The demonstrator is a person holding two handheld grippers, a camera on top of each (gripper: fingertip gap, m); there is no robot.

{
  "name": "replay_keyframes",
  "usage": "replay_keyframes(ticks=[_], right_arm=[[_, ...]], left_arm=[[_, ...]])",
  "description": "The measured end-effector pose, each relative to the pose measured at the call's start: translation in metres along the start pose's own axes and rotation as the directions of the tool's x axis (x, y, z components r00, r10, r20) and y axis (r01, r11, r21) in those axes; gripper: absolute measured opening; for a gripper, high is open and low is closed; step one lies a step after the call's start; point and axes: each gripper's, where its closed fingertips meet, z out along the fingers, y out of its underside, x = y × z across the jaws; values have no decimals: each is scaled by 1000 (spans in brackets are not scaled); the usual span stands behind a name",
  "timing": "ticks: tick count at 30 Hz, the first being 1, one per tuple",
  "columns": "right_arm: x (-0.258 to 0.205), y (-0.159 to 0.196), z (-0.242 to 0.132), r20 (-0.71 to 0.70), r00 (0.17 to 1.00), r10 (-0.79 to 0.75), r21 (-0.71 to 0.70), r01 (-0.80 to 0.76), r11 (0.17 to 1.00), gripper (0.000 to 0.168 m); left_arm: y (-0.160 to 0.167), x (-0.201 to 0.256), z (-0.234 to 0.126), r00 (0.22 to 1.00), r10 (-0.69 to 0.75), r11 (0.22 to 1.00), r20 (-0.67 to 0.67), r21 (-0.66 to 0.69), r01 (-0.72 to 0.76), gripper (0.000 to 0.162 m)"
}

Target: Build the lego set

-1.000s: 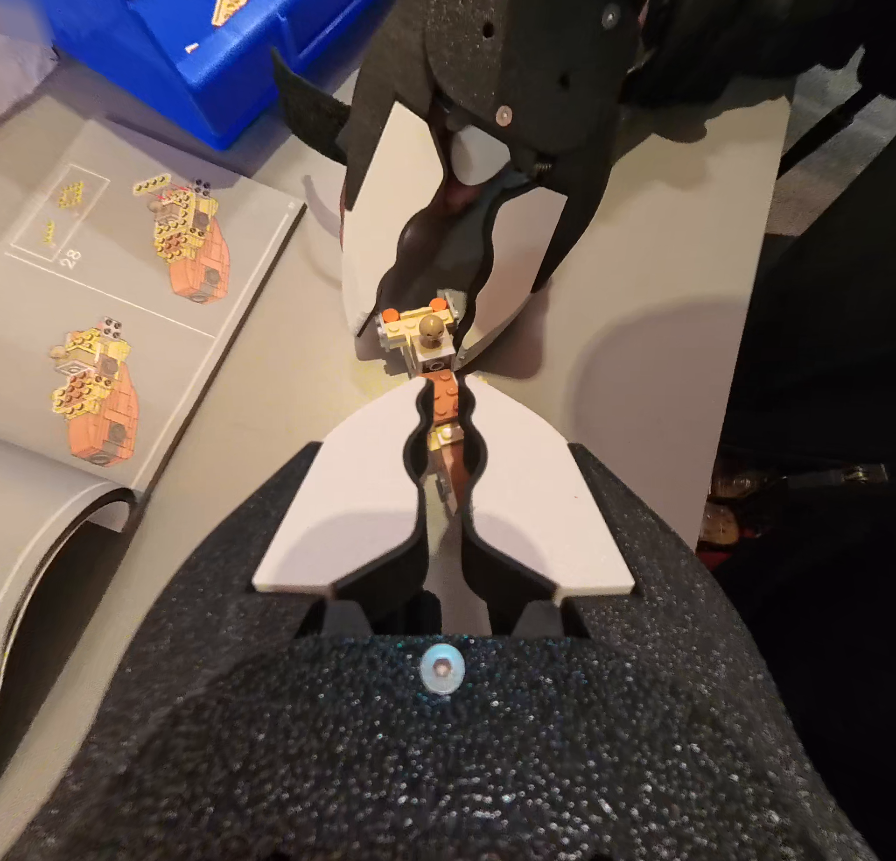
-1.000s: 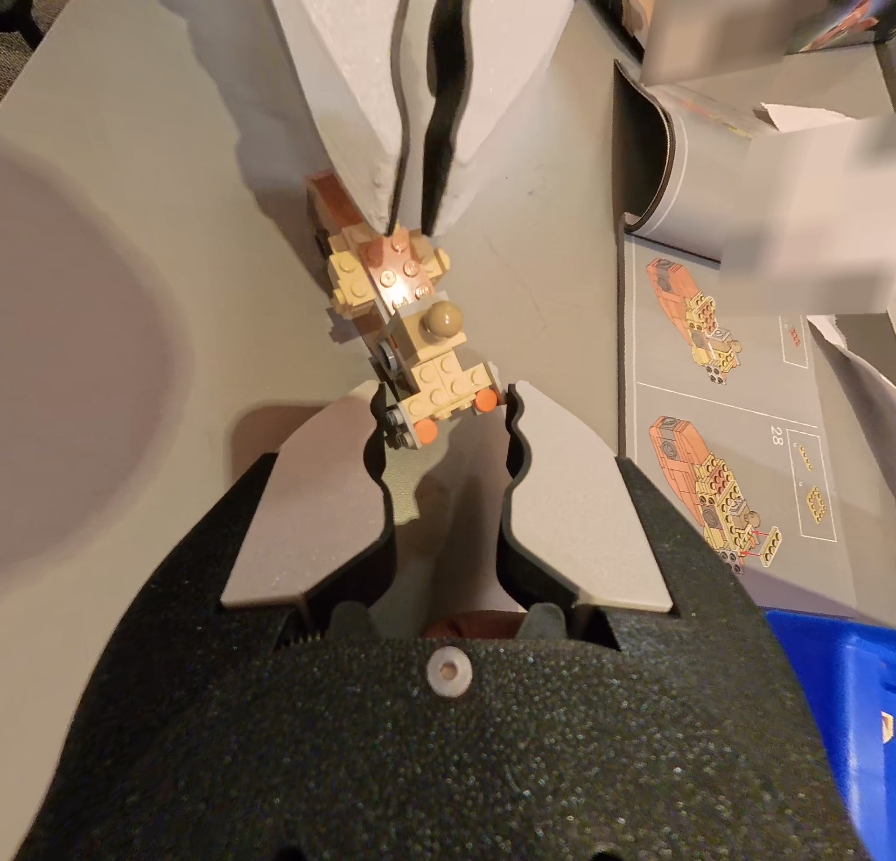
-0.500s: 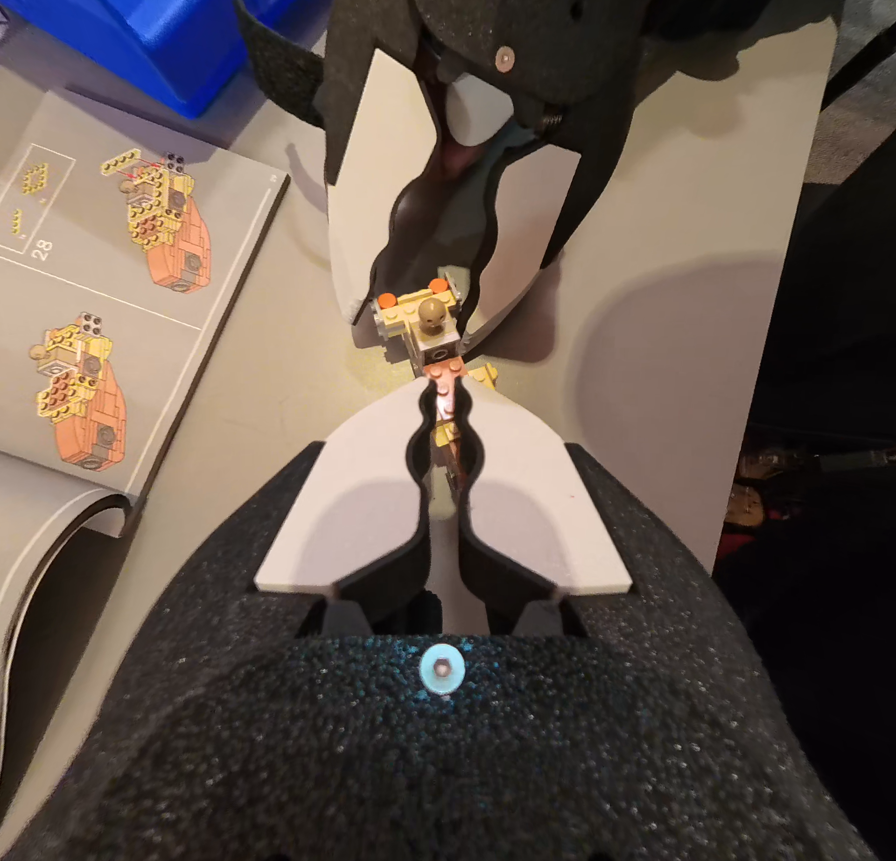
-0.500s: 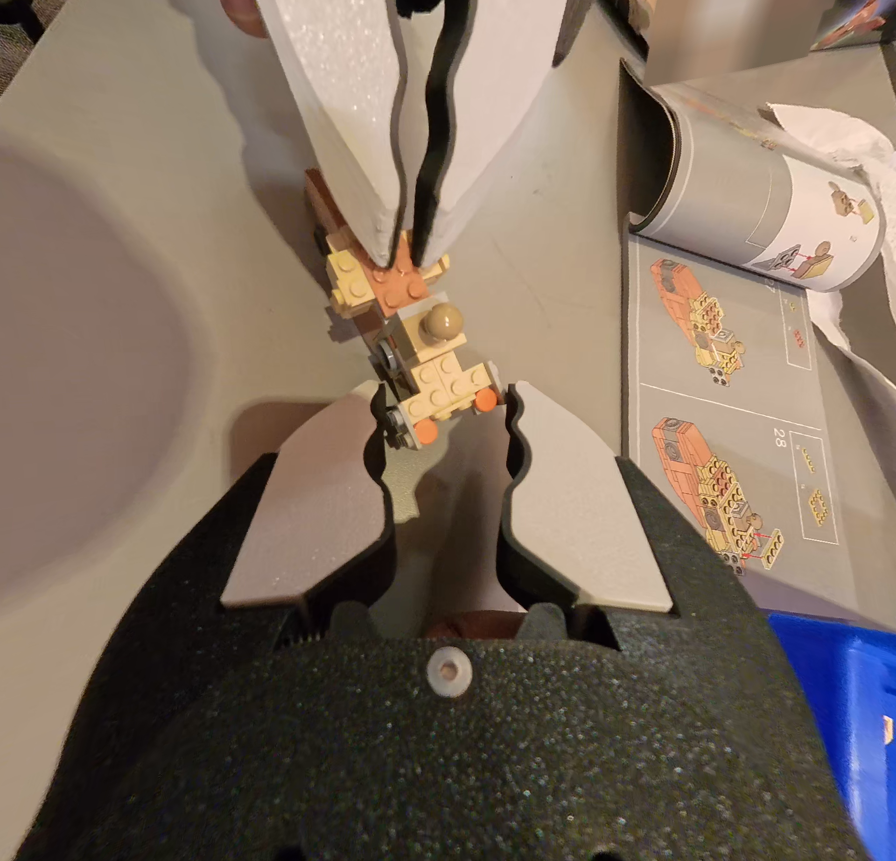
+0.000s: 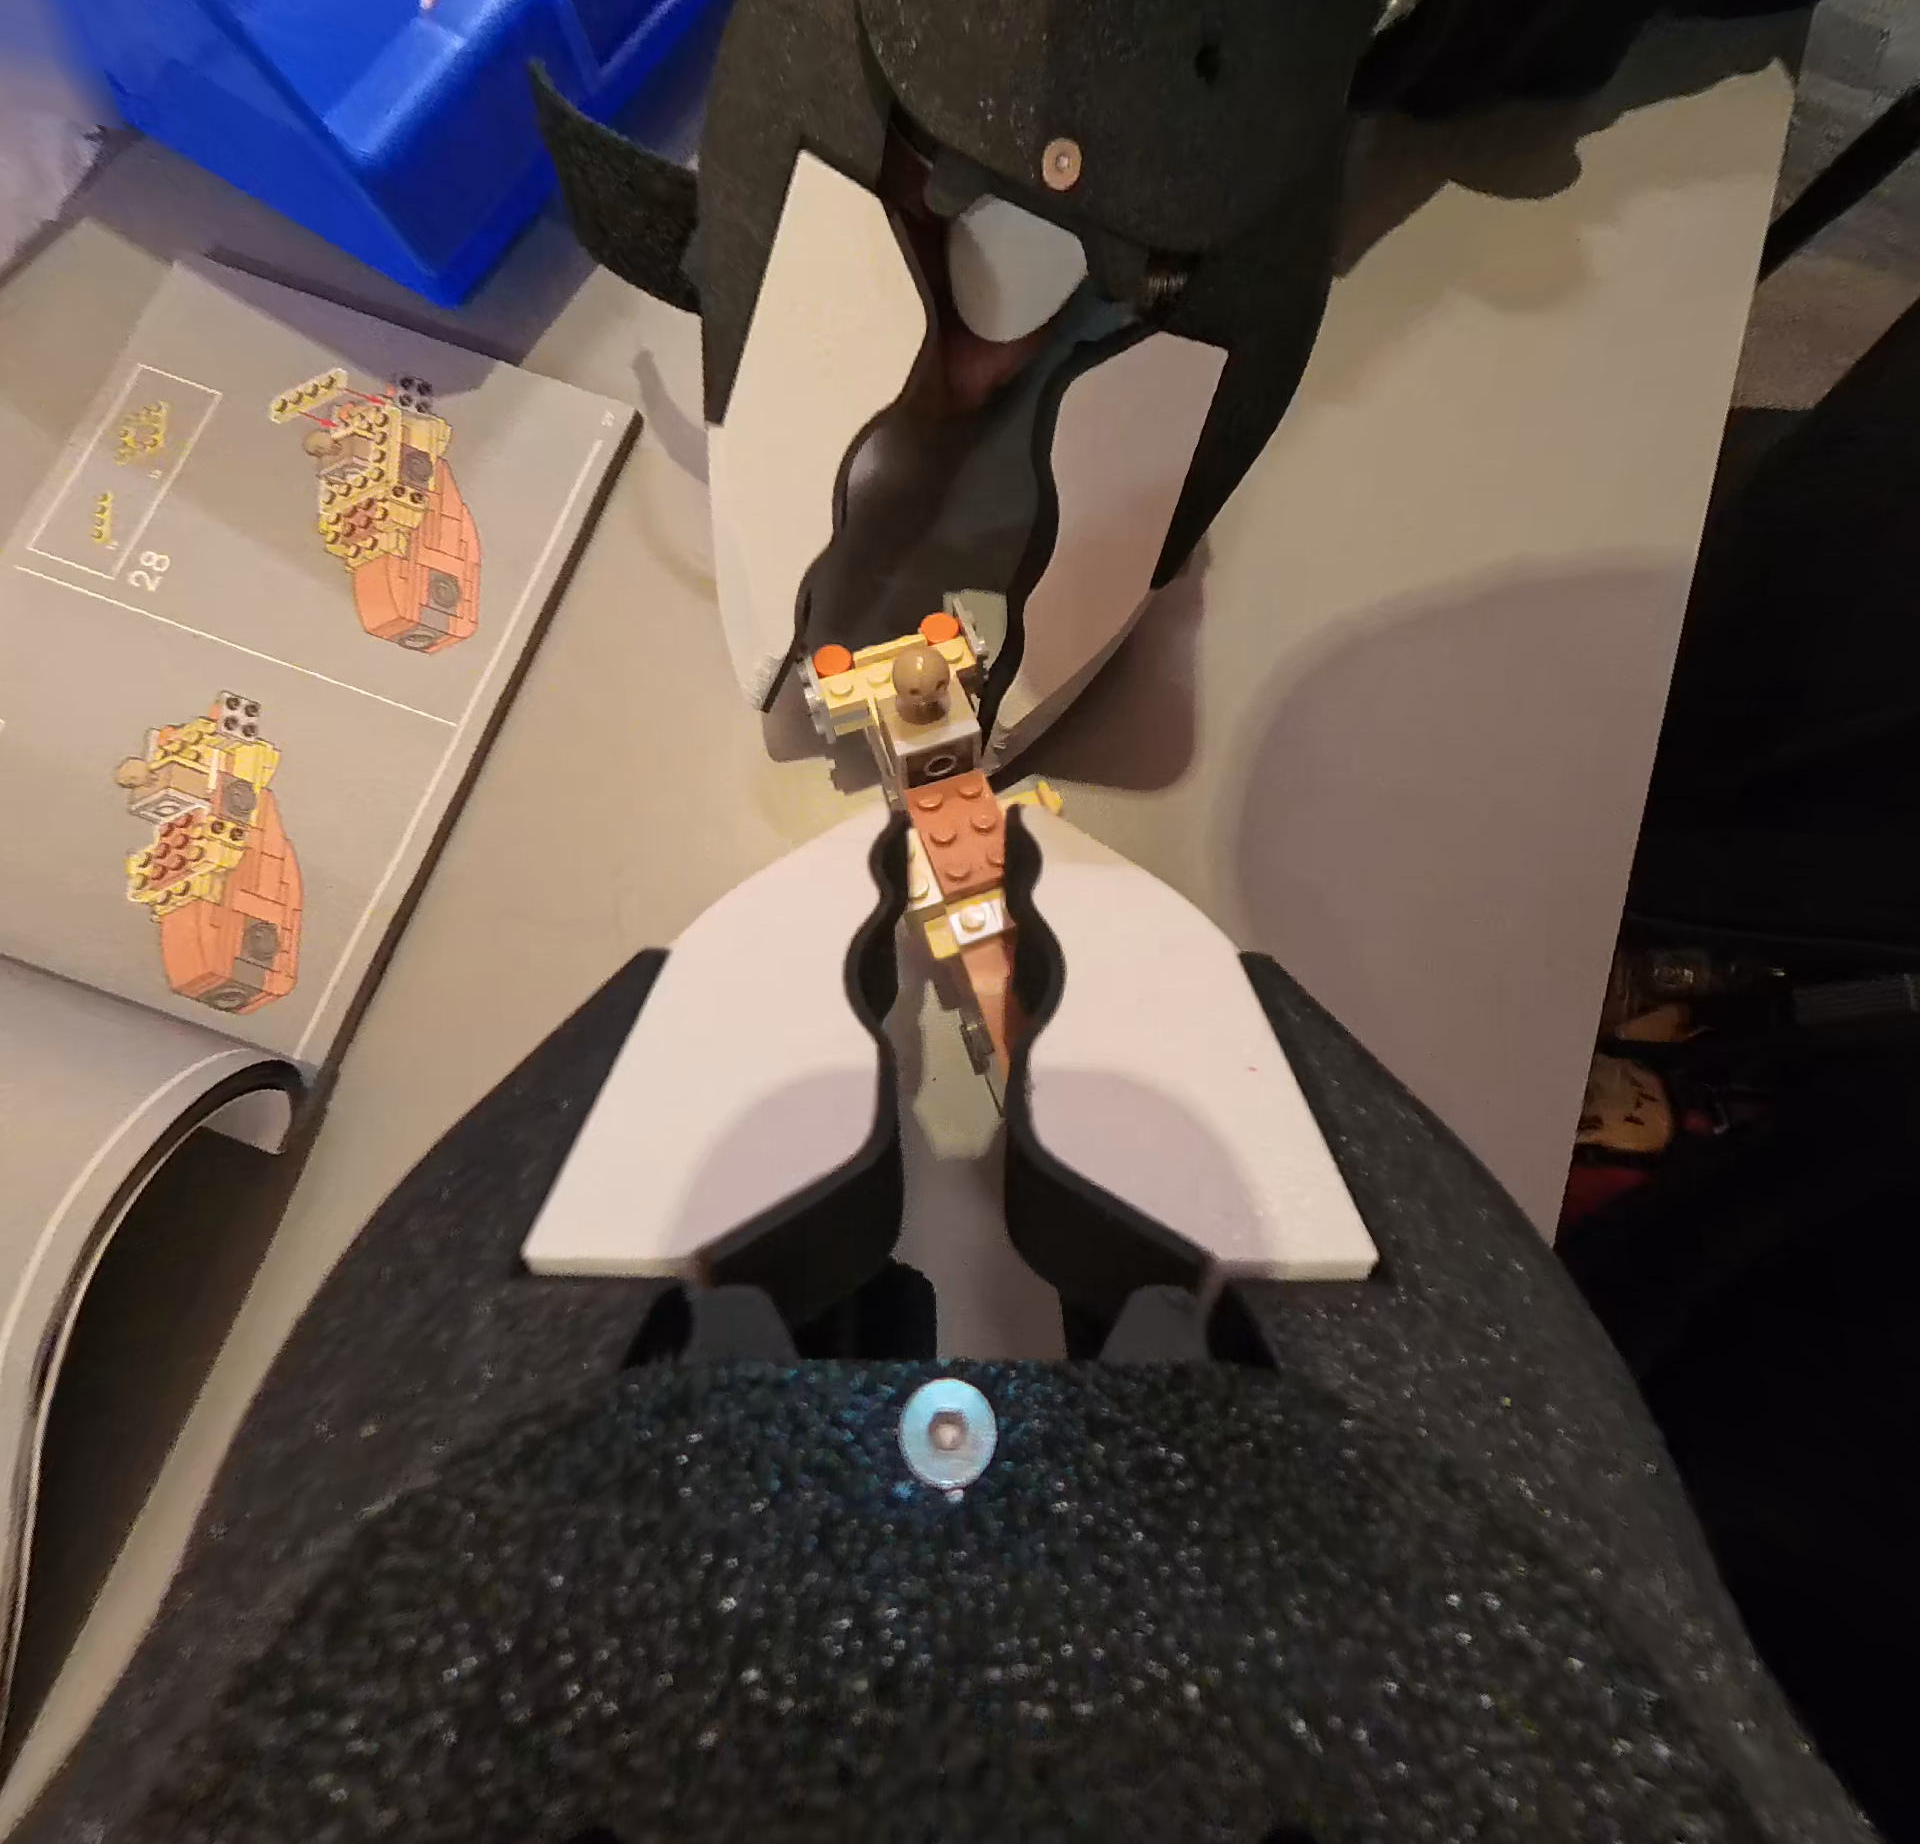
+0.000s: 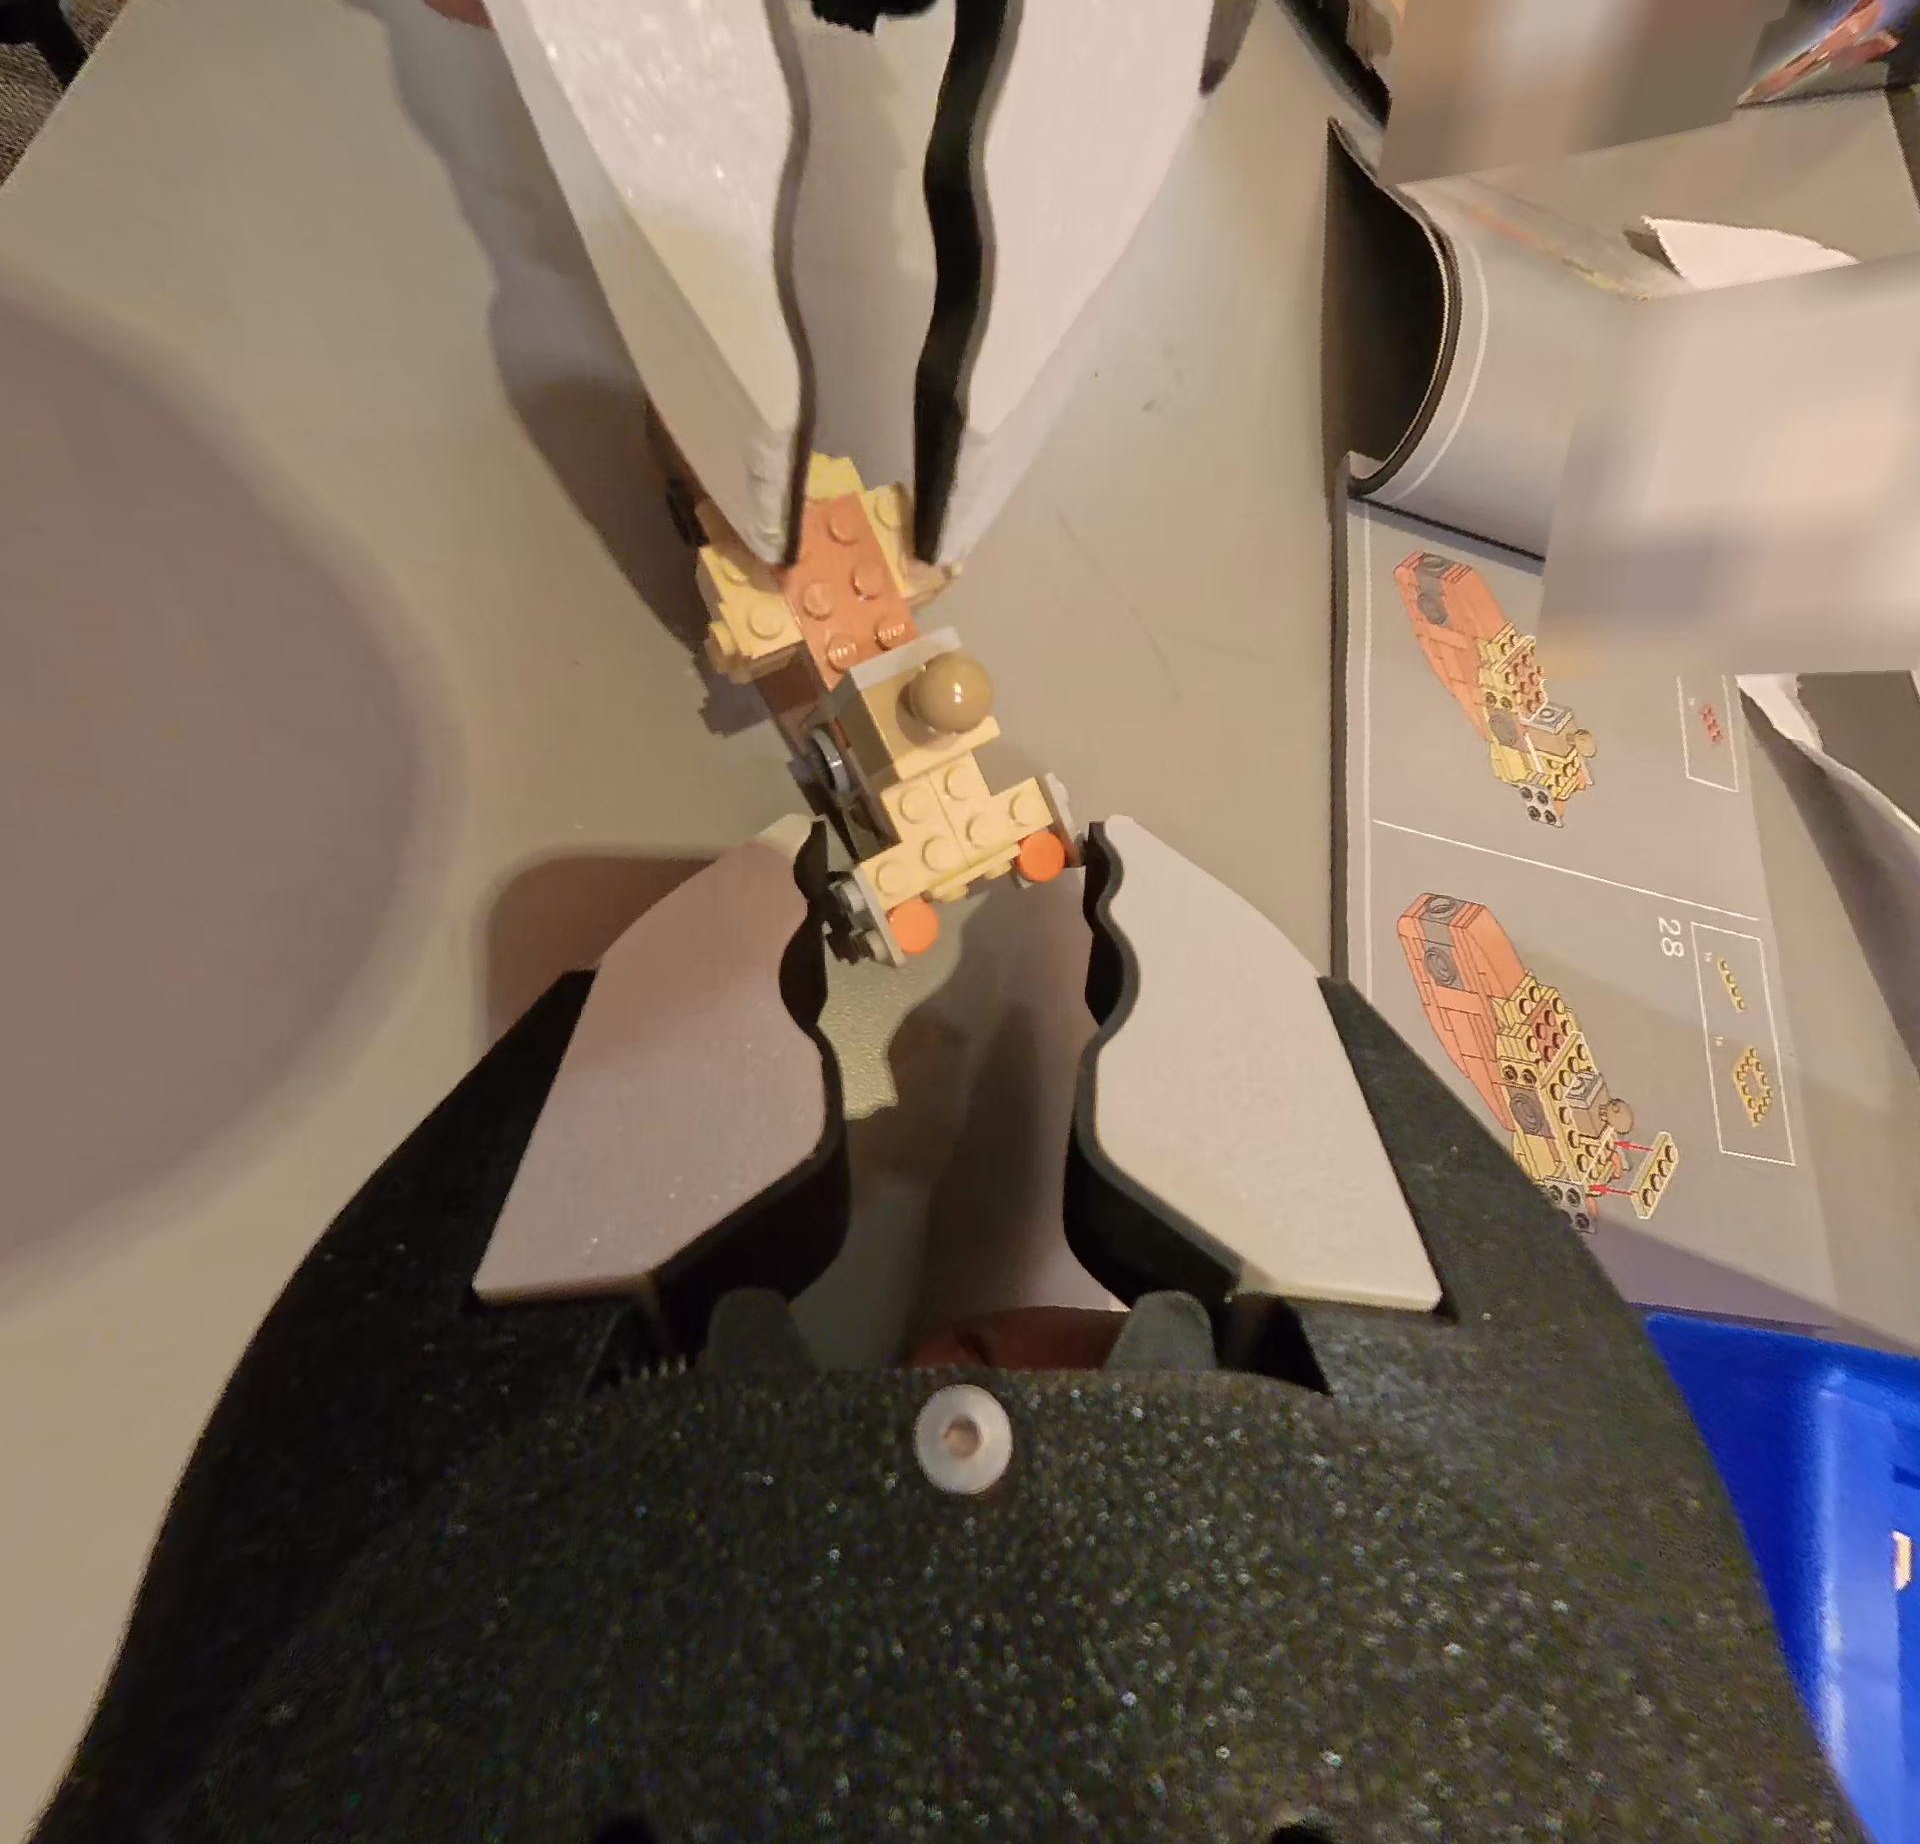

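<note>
- The left gripper is clamped narrow on the brown rear of the lego model.
- The right gripper, at twelve o'clock in the left wrist view, has both tips against the model's tan front end.
- The model is between the two grippers, over the grey table.
- An open instruction booklet lies at nine o'clock, a blue bin at eleven.

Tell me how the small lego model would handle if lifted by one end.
The lego model is narrow and stepped, many small plates, so it would probably flex or snap at a joint. It looks light. The left claw grips only the brown end; the tan end may sag.
</note>
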Motion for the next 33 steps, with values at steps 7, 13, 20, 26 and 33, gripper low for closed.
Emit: replay_keyframes(ticks=[7,13,20,26,33], right_arm=[[0,0,0,12,1000,13,1,-13,1000,47],[0,1,1,12,1000,19,-10,-19,1000,47],[0,2,2,5,1000,21,-23,-21,1000,47],[1,2,2,7,1000,24,-21,-24,1000,47],[1,1,1,5,1000,23,-16,-23,1000,47]], left_arm=[[1,0,-23,952,262,945,156,157,-286,33],[13,5,-18,808,483,825,337,134,-549,43],[29,1,-10,841,407,884,357,79,-461,44],[36,4,-1,936,203,968,288,87,-236,37],[43,2,13,978,50,996,204,56,-63,31]])
